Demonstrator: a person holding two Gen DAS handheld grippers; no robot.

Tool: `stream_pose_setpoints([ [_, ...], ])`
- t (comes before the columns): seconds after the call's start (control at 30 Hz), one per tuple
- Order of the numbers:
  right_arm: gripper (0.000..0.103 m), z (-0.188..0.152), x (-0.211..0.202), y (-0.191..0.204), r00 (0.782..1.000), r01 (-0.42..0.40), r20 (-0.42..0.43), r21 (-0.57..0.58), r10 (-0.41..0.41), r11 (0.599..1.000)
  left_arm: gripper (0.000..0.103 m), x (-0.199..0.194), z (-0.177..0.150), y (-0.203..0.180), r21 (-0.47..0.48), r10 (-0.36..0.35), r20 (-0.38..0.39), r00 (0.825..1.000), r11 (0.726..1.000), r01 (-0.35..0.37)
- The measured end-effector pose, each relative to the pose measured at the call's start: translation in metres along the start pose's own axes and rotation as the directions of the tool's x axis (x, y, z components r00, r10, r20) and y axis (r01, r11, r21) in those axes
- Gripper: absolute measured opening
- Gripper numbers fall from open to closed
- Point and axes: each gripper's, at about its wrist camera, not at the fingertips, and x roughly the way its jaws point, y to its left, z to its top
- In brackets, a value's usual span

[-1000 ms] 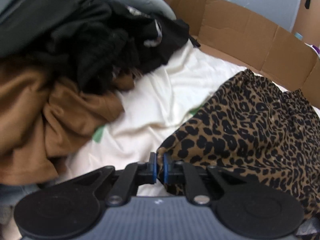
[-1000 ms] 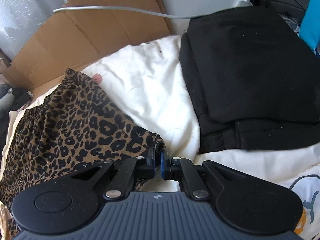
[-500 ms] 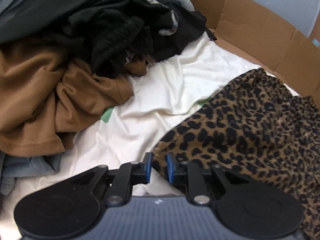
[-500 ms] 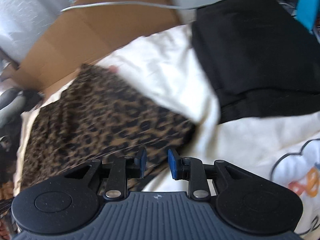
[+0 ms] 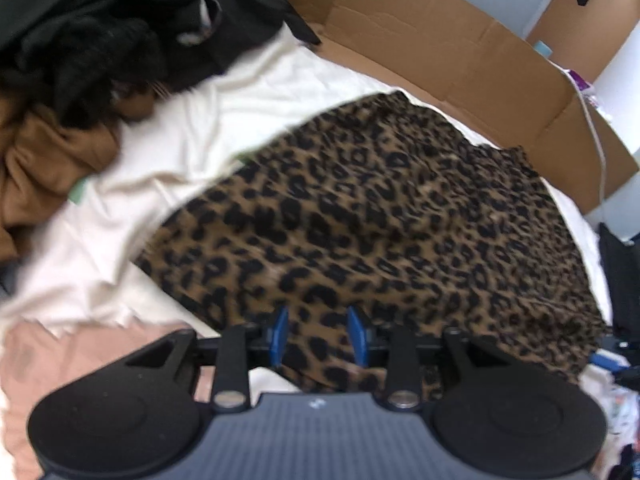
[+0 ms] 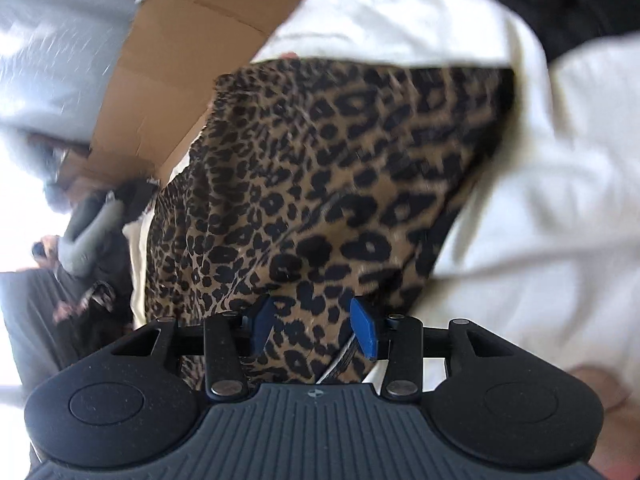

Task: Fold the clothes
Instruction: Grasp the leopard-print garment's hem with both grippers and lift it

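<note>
Both grippers have let go of the leopard-print garment (image 5: 380,216) since a second ago, when each was pinched shut on a near corner of it. Left gripper (image 5: 318,336): blue pads apart and opening, cloth showing between them but not pressed. Right gripper (image 6: 314,322): pads likewise apart and opening, print fabric lying under the gap, no clamp evident.

Garment location: flat on the cream sheet (image 5: 172,184), its near edge at six o'clock under the left gripper, its far edge running toward the cardboard box (image 5: 460,68) at one o'clock. A brown garment (image 5: 44,160) and a heap of black clothes (image 5: 100,40) sit at ten and eleven o'clock, well apart from it.

Assessment: the release suggests one fold has been laid down and set. The piece looks doubled, though blur prevents confirming edge alignment. A further fold or a smoothing pass likely comes next.
</note>
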Motion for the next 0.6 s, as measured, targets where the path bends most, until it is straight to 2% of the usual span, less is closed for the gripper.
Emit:
stream_pose_setpoints([
  [0.13, 0.050, -0.007, 0.010, -0.013, 0.999, -0.048, -0.002, 0.096, 0.049, 0.994, 0.040, 0.004, -0.006, -0.019, 0.030, -0.040, -0.026, 0.999, 0.999, 0.041],
  [0.27, 0.049, -0.012, 0.016, -0.017, 0.999, -0.048, -0.002, 0.167, 0.049, 0.985, 0.040, 0.010, -0.013, -0.032, 0.063, -0.081, -0.071, 0.994, 0.994, 0.085],
  [0.33, 0.049, -0.016, 0.014, -0.021, 0.999, -0.044, -0.004, 0.185, 0.046, 0.982, 0.040, 0.013, -0.017, -0.035, 0.064, -0.067, -0.094, 0.993, 0.995, 0.074],
  [0.4, 0.049, -0.019, 0.012, -0.023, 1.000, -0.028, -0.005, 0.179, 0.029, 0.983, 0.040, 0.015, -0.021, -0.031, 0.021, -0.069, -0.109, 0.992, 0.997, 0.072],
  [0.6, 0.048, -0.021, 0.015, -0.037, 0.999, -0.048, 0.012, 0.222, 0.047, 0.974, 0.040, 0.025, -0.028, -0.014, -0.074, -0.064, -0.133, 0.989, 0.996, 0.054],
])
